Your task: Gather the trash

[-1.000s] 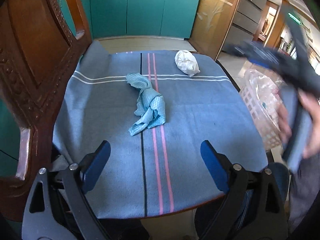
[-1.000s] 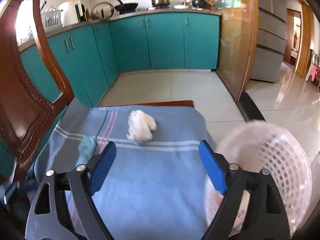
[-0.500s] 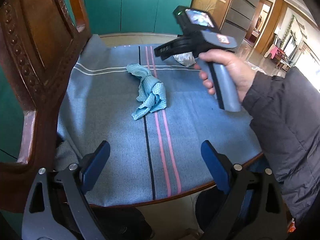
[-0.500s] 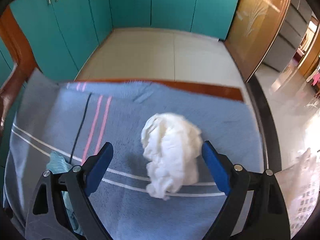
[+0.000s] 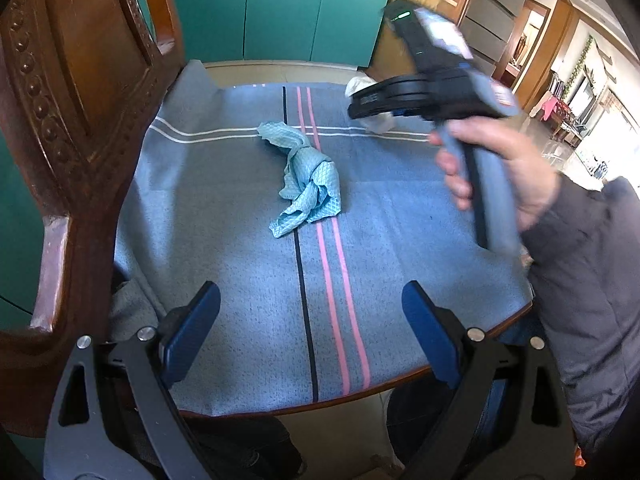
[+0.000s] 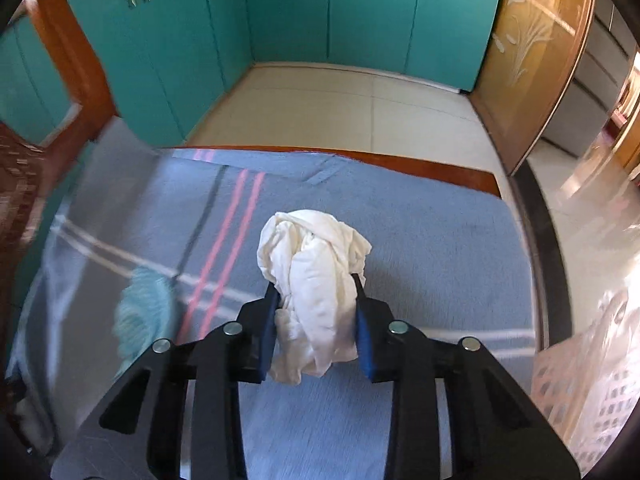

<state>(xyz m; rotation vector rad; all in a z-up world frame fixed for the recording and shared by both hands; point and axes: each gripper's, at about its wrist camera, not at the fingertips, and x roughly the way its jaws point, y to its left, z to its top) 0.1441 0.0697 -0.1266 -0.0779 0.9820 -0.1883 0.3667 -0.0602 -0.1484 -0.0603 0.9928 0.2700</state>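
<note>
A crumpled white paper wad (image 6: 316, 276) lies on the blue striped cloth (image 6: 420, 240) at the table's far side. My right gripper (image 6: 316, 312) is shut on the wad, its blue pads pressing both sides. In the left wrist view the right gripper's body (image 5: 424, 92) covers most of the wad (image 5: 360, 84). A crumpled teal cloth (image 5: 308, 180) lies mid-table, also blurred in the right wrist view (image 6: 144, 312). My left gripper (image 5: 312, 344) is open and empty over the table's near edge.
A pink mesh basket (image 6: 592, 380) stands off the table's right side. A carved wooden chair (image 5: 72, 120) stands at the left. Teal cabinets (image 6: 360, 20) line the far wall.
My right gripper has come down over the white wad and closed on it. The left gripper has stayed open in place.
</note>
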